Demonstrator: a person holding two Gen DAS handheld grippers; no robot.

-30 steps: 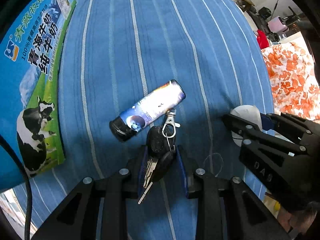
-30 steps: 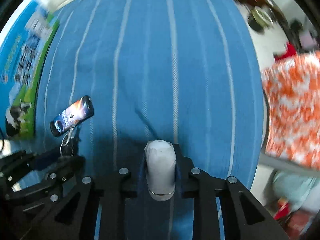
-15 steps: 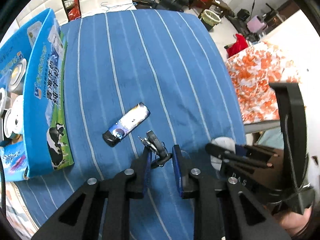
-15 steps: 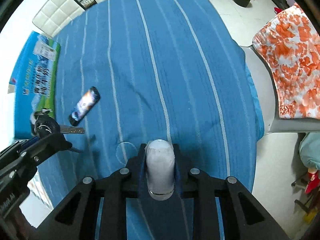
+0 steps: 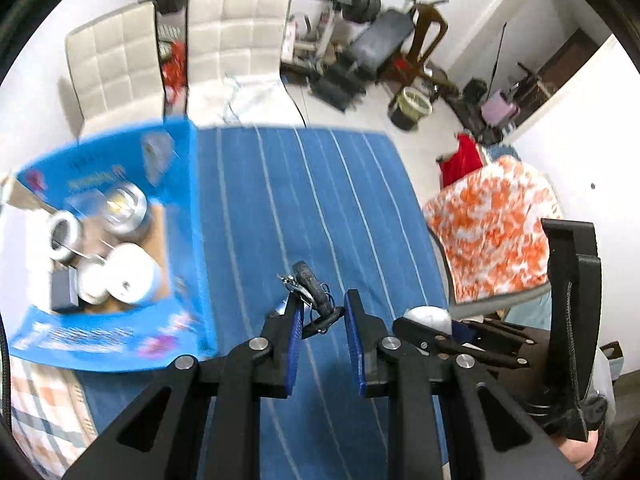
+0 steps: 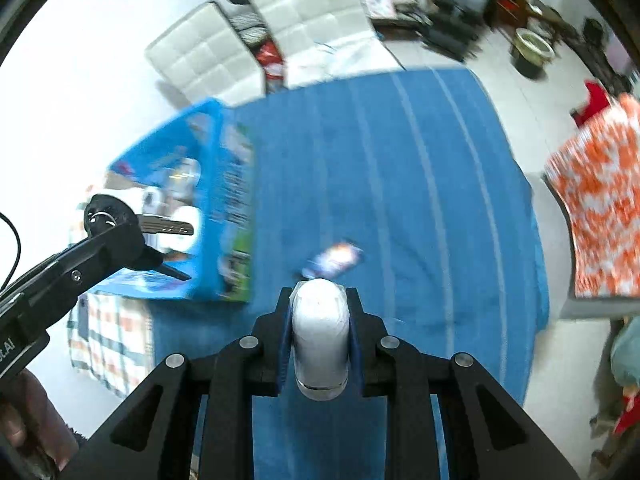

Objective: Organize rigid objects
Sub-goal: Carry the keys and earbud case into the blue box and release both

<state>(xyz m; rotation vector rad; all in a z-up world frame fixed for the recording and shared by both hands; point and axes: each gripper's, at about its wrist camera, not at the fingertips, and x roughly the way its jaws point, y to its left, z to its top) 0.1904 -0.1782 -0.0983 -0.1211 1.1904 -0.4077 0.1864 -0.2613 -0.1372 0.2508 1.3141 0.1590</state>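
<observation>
Blue striped cloth (image 5: 360, 208) covers the desk, with white padded chairs and gym gear beyond it. From the left wrist view, the left gripper (image 5: 320, 314) has its fingers pinching a bunch of keys (image 5: 310, 292) lifted clear of the cloth, the black fob and ring standing up between the blue pads. To its left sits an open blue box (image 5: 192, 240) that already holds several round items: tape rolls and a shiny tin, blurred by motion, so their exact kind is hard to tell. The right gripper shows at the lower right edge with something white at its tip. From the right wrist view, the right gripper (image 6: 320, 312) has its fingers pressed onto a white bottle (image 6: 320, 340), held lengthwise above the cloth. A small dark canister (image 6: 334, 260) with a printed label lies on the cloth just ahead of it, not yet collected. The left gripper and its keys hang near the box's open top at the left. Judging by this, the sorting is well underway: some things are boxed, two are in hand and seem bound for the box, and the canister is left. The box's far side is cut off and smeared, and the bottle's base is hidden between the fingers.
</observation>
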